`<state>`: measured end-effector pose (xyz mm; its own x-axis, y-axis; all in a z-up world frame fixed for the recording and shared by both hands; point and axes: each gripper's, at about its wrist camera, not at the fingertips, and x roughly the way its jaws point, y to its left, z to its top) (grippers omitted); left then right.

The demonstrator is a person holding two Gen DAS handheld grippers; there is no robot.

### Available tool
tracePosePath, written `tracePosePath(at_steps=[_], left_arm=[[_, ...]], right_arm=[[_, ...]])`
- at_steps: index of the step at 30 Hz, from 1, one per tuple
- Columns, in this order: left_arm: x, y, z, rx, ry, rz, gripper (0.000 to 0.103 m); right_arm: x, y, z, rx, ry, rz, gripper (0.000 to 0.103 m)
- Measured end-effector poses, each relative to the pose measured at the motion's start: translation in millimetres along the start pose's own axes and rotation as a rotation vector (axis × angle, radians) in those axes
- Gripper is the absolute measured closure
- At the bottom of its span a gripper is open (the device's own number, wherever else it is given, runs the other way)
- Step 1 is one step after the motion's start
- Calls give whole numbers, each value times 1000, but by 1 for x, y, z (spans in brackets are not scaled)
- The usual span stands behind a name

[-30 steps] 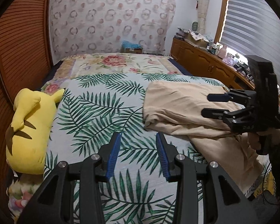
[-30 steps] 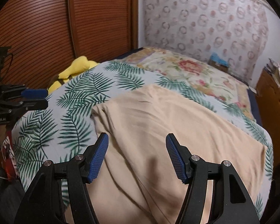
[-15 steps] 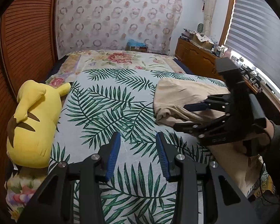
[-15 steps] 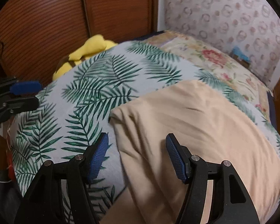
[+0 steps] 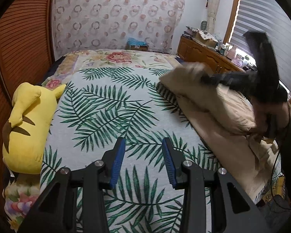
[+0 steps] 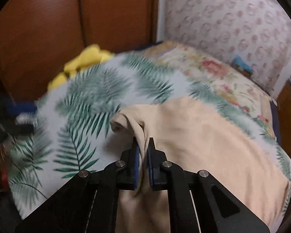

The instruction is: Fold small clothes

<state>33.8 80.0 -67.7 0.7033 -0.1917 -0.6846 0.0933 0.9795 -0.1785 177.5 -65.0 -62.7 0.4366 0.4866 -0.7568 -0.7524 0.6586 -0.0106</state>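
Right tongs [image 6: 143, 145] pinch beige garment's [image 6: 203, 145] bunched corner.

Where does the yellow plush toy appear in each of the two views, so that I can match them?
Left wrist view: the plush toy lies at the left edge of the bed, beside the wooden wall.
Right wrist view: the plush toy is blurred, upper left, behind the bed's far edge.
Shared landmark: the palm-leaf bedcover.
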Motion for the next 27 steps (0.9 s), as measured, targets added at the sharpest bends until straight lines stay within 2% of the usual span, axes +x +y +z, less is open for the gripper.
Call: tracePosePath(at_steps=[4, 10, 15, 16, 17, 19, 23, 27], left_arm=[[2, -10, 1, 13, 0, -21, 66], [7, -31, 4, 48, 11, -53, 66], [15, -54, 9, 87, 20, -84, 66], [17, -59, 10, 98, 22, -90, 66], [18, -64, 11, 109, 23, -96, 66], [19, -74, 14, 128, 22, -103, 66], [22, -94, 18, 160, 12, -124, 66], [27, -112, 20, 184, 11, -142, 66]], right_arm=[[-55, -53, 8, 82, -92, -69, 98], [-119, -140, -3, 229, -133, -201, 98], [-132, -201, -32, 347, -64, -372, 98], [-130, -216, -42, 376, -28, -417, 90], [-129, -223, -49, 389, -3, -455, 81], [-129, -231, -65, 410, 21, -489, 80], [-140, -220, -83, 417, 0, -451, 75], [-153, -181, -100, 380, -36, -376, 70]])
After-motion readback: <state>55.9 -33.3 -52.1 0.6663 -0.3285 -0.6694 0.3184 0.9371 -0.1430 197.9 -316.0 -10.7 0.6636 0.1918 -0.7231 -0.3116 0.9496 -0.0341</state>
